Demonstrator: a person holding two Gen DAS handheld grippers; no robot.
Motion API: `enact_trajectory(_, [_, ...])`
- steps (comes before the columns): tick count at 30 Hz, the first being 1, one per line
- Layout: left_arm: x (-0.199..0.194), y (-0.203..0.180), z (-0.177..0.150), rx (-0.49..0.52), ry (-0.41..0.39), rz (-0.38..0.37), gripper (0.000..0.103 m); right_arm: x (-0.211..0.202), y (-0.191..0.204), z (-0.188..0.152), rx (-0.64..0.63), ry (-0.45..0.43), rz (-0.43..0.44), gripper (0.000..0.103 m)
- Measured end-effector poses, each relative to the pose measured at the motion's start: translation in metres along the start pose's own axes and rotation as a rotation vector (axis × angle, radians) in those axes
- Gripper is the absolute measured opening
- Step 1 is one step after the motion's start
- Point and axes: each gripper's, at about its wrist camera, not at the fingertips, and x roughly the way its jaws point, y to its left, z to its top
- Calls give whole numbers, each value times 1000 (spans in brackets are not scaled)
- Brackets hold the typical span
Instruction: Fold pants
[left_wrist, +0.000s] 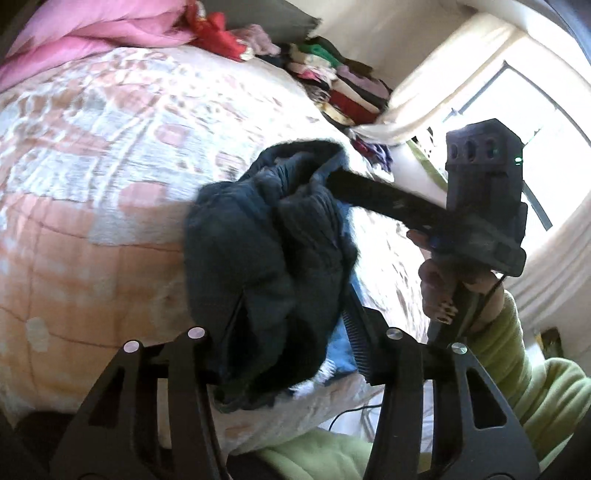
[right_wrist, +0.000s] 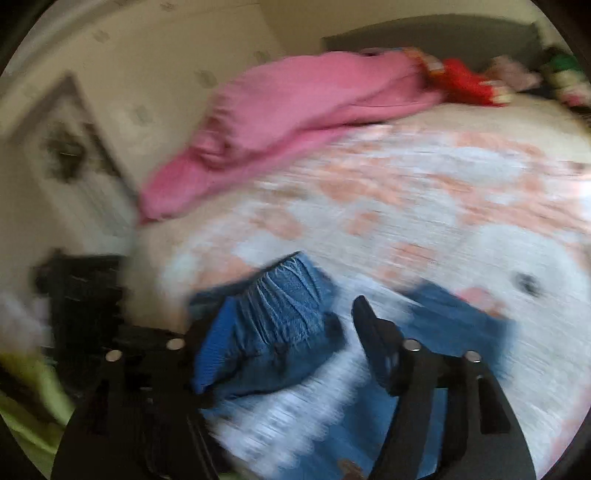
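The pants (left_wrist: 266, 251) are dark blue denim, bunched in a heap at the near edge of the bed. In the left wrist view my left gripper (left_wrist: 291, 332) has the bunched cloth between its fingers; the left finger is hidden by the fabric. My right gripper (left_wrist: 332, 177) reaches in from the right, its fingers against the top of the heap, held by a hand in a green sleeve. The right wrist view is blurred: denim (right_wrist: 273, 325) lies against my right gripper's (right_wrist: 280, 325) left finger, and the right finger (right_wrist: 373, 336) stands apart from it.
The bed (left_wrist: 92, 166) has a peach and white patterned cover. A pink blanket (right_wrist: 295, 110) lies at the head. Piles of folded clothes (left_wrist: 340, 88) line the far right edge. A bright window (left_wrist: 517, 129) with cream curtains is on the right.
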Motion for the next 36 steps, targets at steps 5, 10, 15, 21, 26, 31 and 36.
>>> enact_trajectory(5, [22, -15, -9, 57, 61, -20, 41, -27, -31, -41, 160, -17, -55, 78])
enact_trajectory(10, [41, -30, -19, 118, 107, -1, 49, -28, -42, -75, 265, 20, -38, 78])
enact_trajectory(15, [44, -31, -26, 135, 128, 23, 51, -19, -45, -78, 348, 19, 32, 99])
enact_trajectory(21, [50, -37, -30, 178, 138, 55, 59, 13, -39, -66, 314, 84, 56, 46])
enact_trajectory(26, [49, -41, -31, 200, 118, 41, 63, -11, -19, -54, 211, -22, 124, 31])
enact_trajectory(31, [57, -46, -34, 221, 141, 55, 64, 4, -46, -73, 305, 43, 22, 39])
enact_trajectory(36, [52, -47, -35, 220, 140, 32, 73, 0, -46, -75, 302, 43, -40, 58])
